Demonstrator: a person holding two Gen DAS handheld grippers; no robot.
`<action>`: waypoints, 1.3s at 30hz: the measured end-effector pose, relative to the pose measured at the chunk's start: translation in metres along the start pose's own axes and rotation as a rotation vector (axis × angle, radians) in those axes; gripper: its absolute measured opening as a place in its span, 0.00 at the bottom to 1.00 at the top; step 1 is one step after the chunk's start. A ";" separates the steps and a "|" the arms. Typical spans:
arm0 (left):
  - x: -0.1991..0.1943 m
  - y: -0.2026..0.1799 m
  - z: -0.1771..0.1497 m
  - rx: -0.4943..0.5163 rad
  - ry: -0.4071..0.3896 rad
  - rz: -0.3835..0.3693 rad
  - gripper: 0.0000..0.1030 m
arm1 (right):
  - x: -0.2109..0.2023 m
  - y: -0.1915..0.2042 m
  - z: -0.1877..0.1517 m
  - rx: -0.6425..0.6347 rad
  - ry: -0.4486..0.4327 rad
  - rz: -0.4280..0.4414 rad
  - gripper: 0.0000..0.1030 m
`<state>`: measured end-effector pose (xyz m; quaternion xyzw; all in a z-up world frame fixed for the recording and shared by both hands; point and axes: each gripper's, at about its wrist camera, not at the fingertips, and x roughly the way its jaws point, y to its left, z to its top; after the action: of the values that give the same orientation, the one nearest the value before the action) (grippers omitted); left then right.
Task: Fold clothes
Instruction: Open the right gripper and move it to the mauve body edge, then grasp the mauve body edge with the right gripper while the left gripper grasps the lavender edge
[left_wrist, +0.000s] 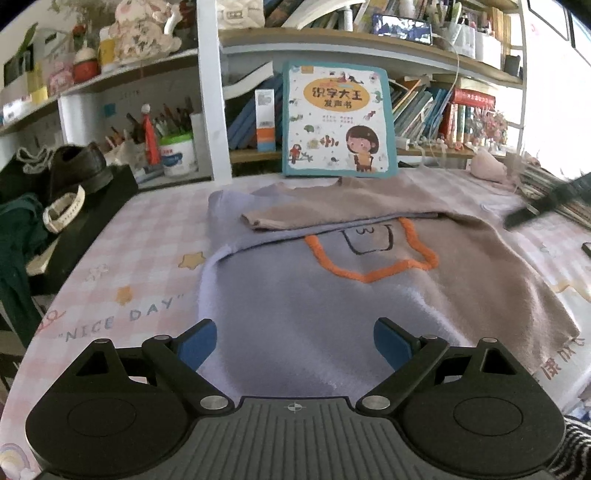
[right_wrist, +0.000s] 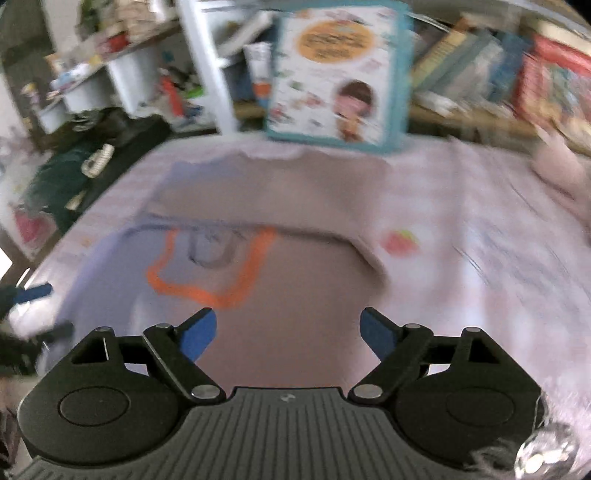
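Cluttered shelves behind; sweater (left_wrist: 295, 295) is lying on the table (left_wrist: 140, 258), one sleeve (left_wrist: 332, 214) folded across. Both grippers, left (left_wrist: 294, 345) & right (right_wrist: 288, 332), are hanging spread apart, empty. I'm thinking a careless grab could be dragging that sleeve loose.

Sweater (left_wrist: 303, 295) on table (left_wrist: 122, 266), before book (left_wrist: 338, 118)

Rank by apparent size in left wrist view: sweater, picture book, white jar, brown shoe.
1. Lilac-and-tan knit sweater
2. Teal-bordered children's picture book
3. Brown leather shoe
4. White plastic jar

Shoe and jar look close; the ranking is unsure.

Crowded white bookshelves (left_wrist: 369, 40) rise behind a pink checked tablecloth (left_wrist: 122, 266), daylight at right.
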<state>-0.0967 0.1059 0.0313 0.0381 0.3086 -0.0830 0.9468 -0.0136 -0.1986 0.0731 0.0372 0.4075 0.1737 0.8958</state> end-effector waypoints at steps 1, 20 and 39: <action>0.000 0.003 0.000 -0.005 0.011 -0.008 0.91 | -0.006 -0.006 -0.008 0.024 0.010 -0.015 0.83; -0.002 0.070 -0.022 -0.279 0.205 -0.058 0.55 | -0.029 -0.054 -0.077 0.329 0.138 0.112 0.50; 0.002 0.066 -0.008 -0.342 0.167 -0.224 0.06 | -0.034 -0.050 -0.064 0.368 0.074 0.298 0.06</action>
<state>-0.0879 0.1720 0.0248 -0.1506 0.3976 -0.1308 0.8956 -0.0675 -0.2617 0.0444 0.2532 0.4548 0.2281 0.8228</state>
